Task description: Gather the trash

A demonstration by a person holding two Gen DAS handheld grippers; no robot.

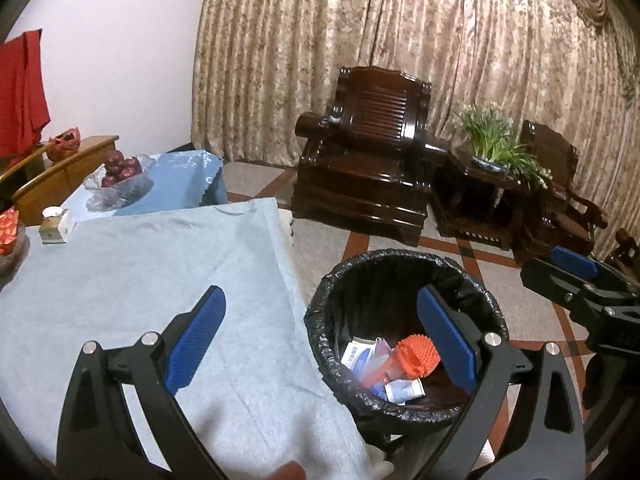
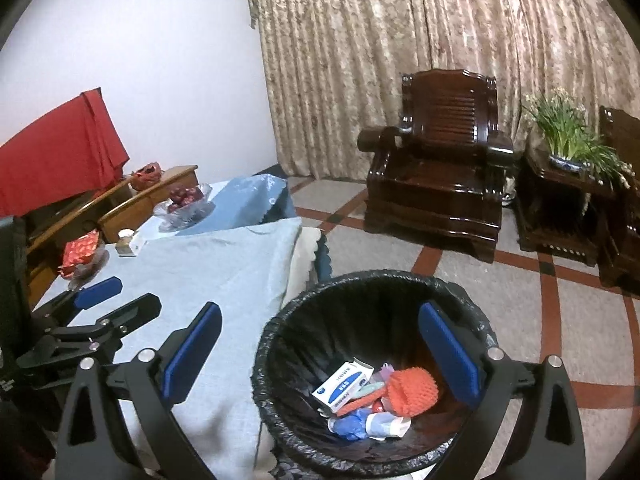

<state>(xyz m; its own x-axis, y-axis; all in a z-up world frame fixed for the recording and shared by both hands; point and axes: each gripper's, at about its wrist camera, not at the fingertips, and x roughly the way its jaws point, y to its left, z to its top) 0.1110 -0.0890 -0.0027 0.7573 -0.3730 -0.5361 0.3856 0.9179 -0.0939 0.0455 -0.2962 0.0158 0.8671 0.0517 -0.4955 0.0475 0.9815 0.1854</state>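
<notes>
While both claws hang spread wide with nothing between their blue pads, the trash already gathered lies below and ahead of them in the bin [image 2: 460, 292], a round pail lined with a black bag that stands on the tiled floor just beside the right-hand edge of the surface [image 1: 132, 264]. The left claw [image 1: 320, 344] straddles that edge, one finger over the pale blue cloth and the other over the bin's mouth, while the right claw [image 2: 320, 356] sits more squarely over the opening, so I judge the right hand the nearer to the bin and the left the nearer to the surface. Inside the bin lie an orange knobbly ball [image 2: 412, 392], a white and blue carton [image 2: 342, 388] with its long axis slanting up to the right, and crumpled wrappers. The carton bears blue print, but it is too small to read, and no brand shows anywhere. On the near cloth I see no loose rubbish; a small box [image 1: 52, 228] and a fruit bowl [image 1: 120, 184] stand at the far left, well apart from both claws.
</notes>
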